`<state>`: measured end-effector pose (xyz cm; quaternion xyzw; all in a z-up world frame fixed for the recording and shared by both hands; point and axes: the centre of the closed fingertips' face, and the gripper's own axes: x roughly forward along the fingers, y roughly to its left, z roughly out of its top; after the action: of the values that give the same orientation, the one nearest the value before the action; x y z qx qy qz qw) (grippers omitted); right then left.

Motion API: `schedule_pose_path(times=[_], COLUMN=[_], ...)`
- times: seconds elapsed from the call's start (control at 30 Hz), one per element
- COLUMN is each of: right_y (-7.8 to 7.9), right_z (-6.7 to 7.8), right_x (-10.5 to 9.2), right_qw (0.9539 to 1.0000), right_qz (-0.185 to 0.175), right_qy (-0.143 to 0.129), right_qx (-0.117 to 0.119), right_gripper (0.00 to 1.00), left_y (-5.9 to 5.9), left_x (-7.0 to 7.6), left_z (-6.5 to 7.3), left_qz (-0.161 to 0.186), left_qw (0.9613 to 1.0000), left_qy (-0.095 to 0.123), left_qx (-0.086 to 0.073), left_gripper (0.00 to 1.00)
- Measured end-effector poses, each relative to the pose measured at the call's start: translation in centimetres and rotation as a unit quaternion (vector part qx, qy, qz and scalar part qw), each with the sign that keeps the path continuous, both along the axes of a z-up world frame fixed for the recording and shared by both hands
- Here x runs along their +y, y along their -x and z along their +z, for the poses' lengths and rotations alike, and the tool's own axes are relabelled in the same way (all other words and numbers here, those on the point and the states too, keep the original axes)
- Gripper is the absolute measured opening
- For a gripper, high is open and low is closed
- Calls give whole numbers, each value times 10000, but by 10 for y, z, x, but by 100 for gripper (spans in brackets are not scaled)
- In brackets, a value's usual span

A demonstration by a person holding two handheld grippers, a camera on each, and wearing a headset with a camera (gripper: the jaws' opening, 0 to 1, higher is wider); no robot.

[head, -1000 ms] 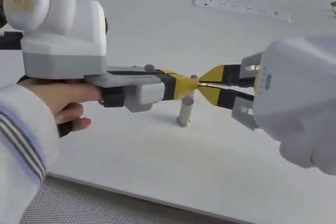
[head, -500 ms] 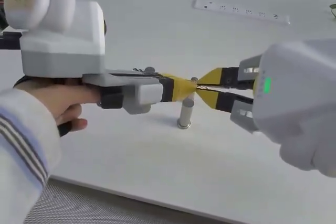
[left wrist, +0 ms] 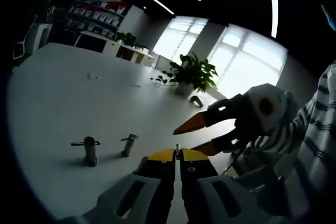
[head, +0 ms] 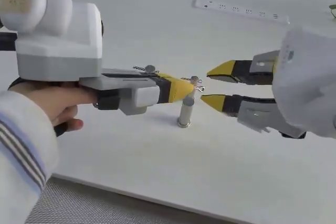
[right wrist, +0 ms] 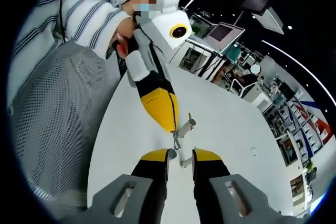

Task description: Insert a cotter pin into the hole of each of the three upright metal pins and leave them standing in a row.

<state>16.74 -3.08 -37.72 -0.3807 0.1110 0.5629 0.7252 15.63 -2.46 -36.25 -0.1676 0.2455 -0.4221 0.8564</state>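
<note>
On the white table (head: 157, 171), the left gripper (head: 190, 85) is pinching a cotter pin (head: 197, 81) at the top of the upright metal pin (head: 185, 113). The right gripper (head: 208, 85) is hovering just beside it, jaws parted wide and holding nothing.

3 metal pins (left wrist: 90, 150) (1 power strip (head: 241, 10))

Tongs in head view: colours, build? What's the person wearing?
Both alike: the left tongs and right tongs have pointed yellow tips, black mid-sections, grey slotted frames and bulky white housings. The sleeve is white with thin dark stripes.
</note>
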Motion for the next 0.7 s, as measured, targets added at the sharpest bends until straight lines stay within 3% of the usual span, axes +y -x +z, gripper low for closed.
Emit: schedule_pose_path(times=[0.17, 0.27, 0.3, 0.33, 0.4, 0.5, 0.7], right_y=[4, 10, 12, 16, 18, 20, 26], right_z=[-2, -2, -2, -3, -3, -3, 0], right_x=[0, 1, 1, 1, 1, 2, 8], right_qw=[9974, 9929, 9915, 9891, 9868, 9835, 9754], right_qz=[-129, -198, -215, -178, -150, -146, -46], right_qy=[-305, -499, -524, -541, -585, -638, -811], right_qx=[638, 1058, 1168, 1361, 1503, 1687, 2050], right_gripper=[12, 11, 11, 10, 8, 10, 10], left_y=[1, 5, 4, 6, 10, 14, 21], left_x=[2, 1, 2, 1, 2, 5, 5], left_z=[1, 4, 7, 9, 13, 15, 19], left_qz=[-146, -178, -199, -259, -367, -606, -917], left_qw=[9996, 9995, 9984, 9979, 9966, 9920, 9829], left_qy=[-99, -83, -151, -156, -188, -428, -585], left_qx=[-237, -263, -512, -577, -718, -1026, -1487], left_gripper=[0, 0, 0, 0, 0, 0, 0])
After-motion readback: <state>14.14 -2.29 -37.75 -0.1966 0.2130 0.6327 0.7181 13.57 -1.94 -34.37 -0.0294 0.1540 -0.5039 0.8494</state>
